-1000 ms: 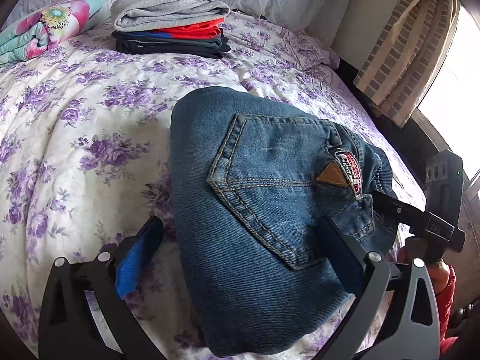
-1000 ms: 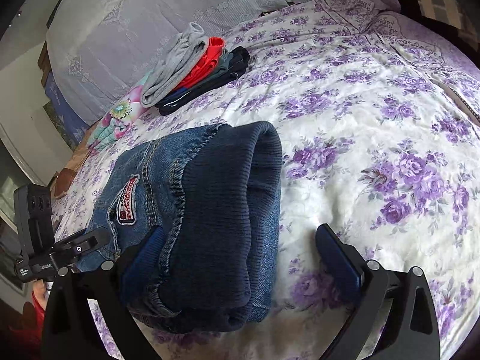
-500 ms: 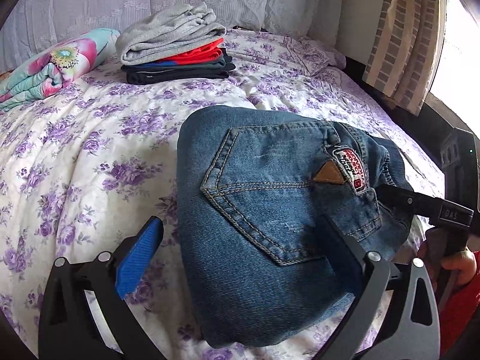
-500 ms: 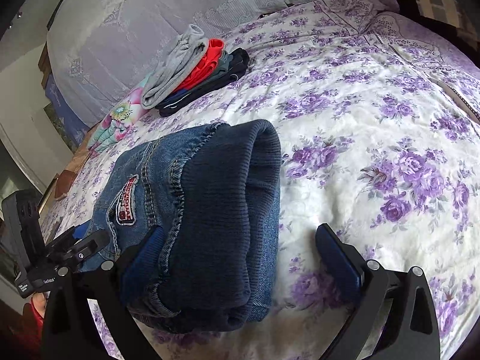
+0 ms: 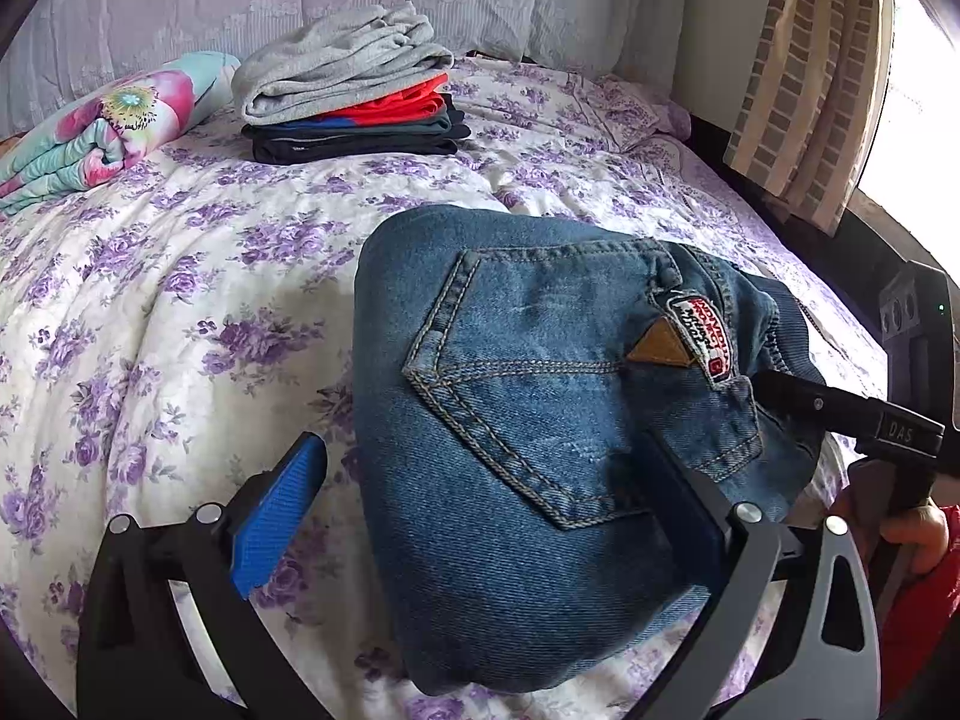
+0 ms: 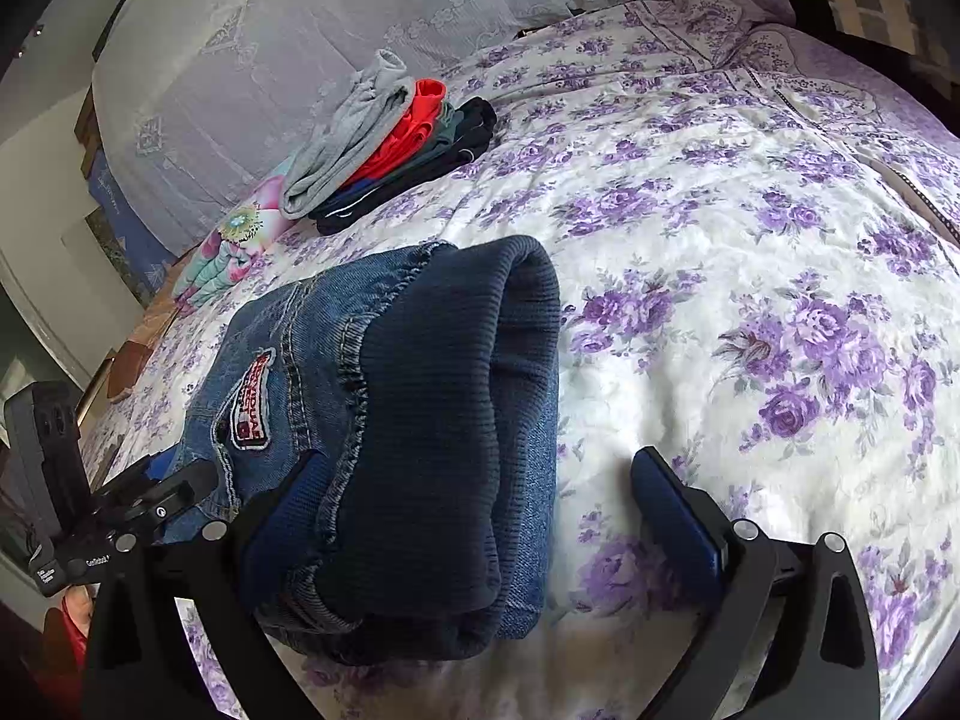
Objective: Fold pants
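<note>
A folded pair of blue jeans (image 5: 540, 420) lies on the floral quilt (image 5: 150, 300), back pocket and red patch facing up. My left gripper (image 5: 480, 510) is open; its right finger rests over the bundle's near edge and its blue left pad stands off the denim. In the right wrist view the jeans (image 6: 420, 420) show their dark ribbed waistband end. My right gripper (image 6: 480, 516) is open, with that end between its fingers. The left gripper (image 6: 150, 498) shows at the bundle's far side, and the right gripper (image 5: 840, 414) touches the patch end.
A stack of folded clothes (image 5: 348, 96), grey on top, sits near the pillows (image 5: 300, 0). A rolled floral blanket (image 5: 102, 132) lies to its left. A striped curtain (image 5: 804, 78) and the bed's edge are at the right. A hand (image 5: 912, 528) holds the right gripper.
The left gripper has drawn back and tipped up, so the clothes stack sits lower in its view. The jeans and the right gripper have stayed in place.
</note>
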